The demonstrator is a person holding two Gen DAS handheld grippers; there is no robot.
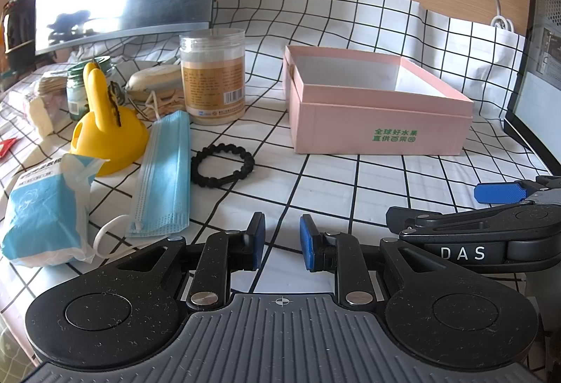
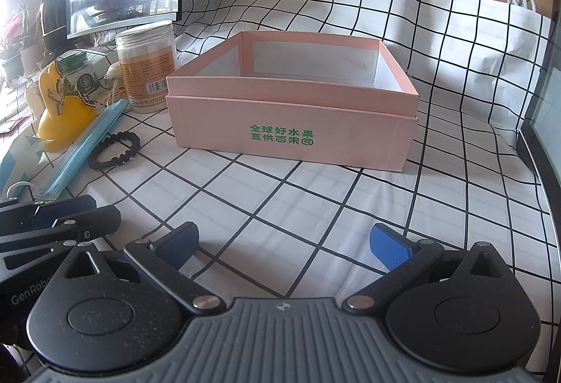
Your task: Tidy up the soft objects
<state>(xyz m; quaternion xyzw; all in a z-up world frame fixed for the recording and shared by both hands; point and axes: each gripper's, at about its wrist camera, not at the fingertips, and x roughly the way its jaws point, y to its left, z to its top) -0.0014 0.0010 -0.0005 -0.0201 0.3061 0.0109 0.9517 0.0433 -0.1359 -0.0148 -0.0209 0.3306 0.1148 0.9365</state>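
Tissue pack (image 2: 19, 158) cut off left.

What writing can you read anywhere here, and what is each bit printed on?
"全球好水果 直供百果园": green print on the pink box.
"DAS": right gripper, partly hidden.
"GenRob": left gripper, cut off.
Clear jar label and barcode: too small to read.
Tissue pack print: blurred.

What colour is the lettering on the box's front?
Green, printed on the open pink cardboard box; clearest in the right wrist view.
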